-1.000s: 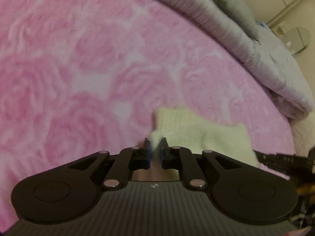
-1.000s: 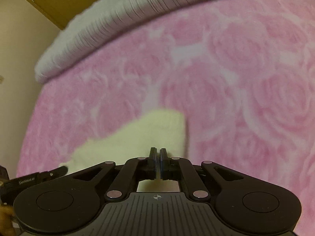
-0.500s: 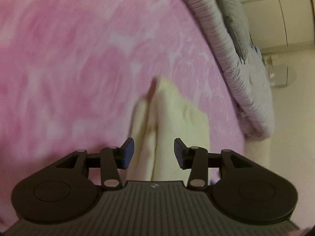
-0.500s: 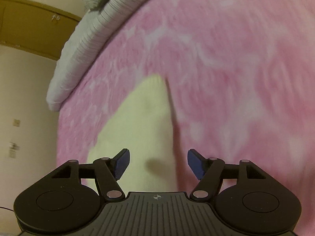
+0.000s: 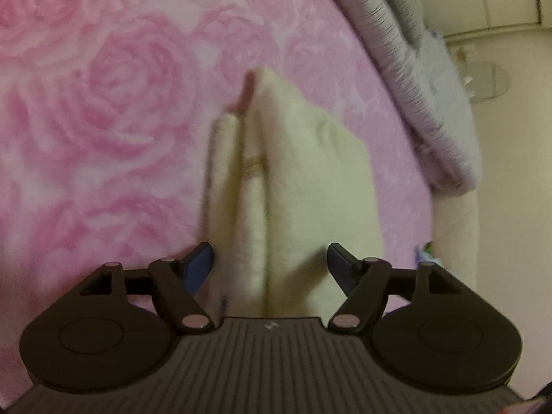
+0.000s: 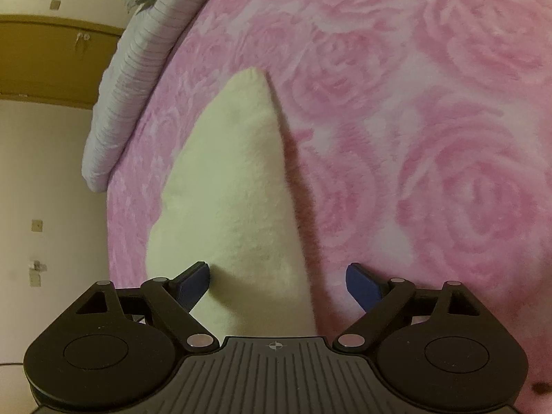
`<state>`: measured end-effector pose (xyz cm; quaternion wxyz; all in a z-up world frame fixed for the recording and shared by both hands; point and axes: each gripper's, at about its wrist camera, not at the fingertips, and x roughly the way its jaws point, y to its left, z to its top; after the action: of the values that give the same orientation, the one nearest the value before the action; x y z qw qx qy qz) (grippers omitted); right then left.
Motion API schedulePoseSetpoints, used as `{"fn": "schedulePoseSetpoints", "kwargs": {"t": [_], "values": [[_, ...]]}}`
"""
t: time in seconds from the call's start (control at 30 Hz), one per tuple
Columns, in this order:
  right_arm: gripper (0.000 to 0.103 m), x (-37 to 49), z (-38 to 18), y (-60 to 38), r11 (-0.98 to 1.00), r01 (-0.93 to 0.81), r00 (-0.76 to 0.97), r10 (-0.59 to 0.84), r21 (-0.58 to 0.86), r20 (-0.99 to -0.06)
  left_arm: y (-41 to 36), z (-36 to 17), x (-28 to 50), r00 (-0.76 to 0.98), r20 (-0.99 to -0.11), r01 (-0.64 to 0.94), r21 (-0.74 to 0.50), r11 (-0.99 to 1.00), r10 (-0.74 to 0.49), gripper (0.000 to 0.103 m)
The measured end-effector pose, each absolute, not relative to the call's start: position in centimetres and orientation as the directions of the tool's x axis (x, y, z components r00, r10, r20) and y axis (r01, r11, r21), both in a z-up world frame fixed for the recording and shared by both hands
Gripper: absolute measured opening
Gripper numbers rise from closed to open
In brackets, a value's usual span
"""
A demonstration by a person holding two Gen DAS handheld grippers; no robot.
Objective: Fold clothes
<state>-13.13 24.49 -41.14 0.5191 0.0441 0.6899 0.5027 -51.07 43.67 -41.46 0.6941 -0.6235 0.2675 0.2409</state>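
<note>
Both grippers are letting go: the left gripper (image 5: 269,264) and right gripper (image 6: 278,284) have just been opening and are standing wide, pinching nothing. The garment (image 6: 234,186) is lying folded on the blanket (image 6: 431,138), stretching toward twelve o'clock; this fold looks done.

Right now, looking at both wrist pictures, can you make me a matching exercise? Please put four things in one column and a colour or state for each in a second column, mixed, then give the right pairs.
Column one:
1. folded garment
2. bed cover
3. rolled quilt
4. left gripper

Column two:
A. pink, with a rose pattern
B. jaws standing wide open, pressing on nothing
C. pale grey, ribbed, lying at the edge of the bed
D. cream, lying in layers on the bed

Right pairs: 1-D, 2-A, 3-C, 4-B
</note>
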Motion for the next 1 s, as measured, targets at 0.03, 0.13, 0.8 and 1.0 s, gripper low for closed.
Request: {"fn": "schedulePoseSetpoints", "kwargs": {"t": [0.03, 0.13, 0.8, 1.0], "values": [[0.089, -13.2, -41.4, 24.6, 0.488, -0.460, -0.462, 0.583, 0.742, -0.669, 43.8, -41.9, -51.2, 0.751, -0.660, -0.657, -0.749, 0.087, -0.003, 0.071], [0.089, -13.0, -41.9, 24.7, 0.491, -0.430, -0.481, 0.586, 0.758, -0.653, 44.2, -43.3, -51.6, 0.787, -0.617, -0.617, -0.787, 0.020, -0.003, 0.071], [0.044, -15.5, -41.0, 27.2, 0.469, -0.418, -0.528, 0.571, 0.778, -0.628, 44.8, -40.7, -52.2, 0.808, -0.584, -0.586, -0.810, 0.005, 0.077, 0.036], [0.044, -19.2, -37.2, 28.2, 0.411, -0.421, -0.539, 0.604, 0.809, -0.588, 46.0, -37.3, -58.5, 0.830, -0.536, -0.547, -0.836, 0.040, 0.153, 0.036]]}}
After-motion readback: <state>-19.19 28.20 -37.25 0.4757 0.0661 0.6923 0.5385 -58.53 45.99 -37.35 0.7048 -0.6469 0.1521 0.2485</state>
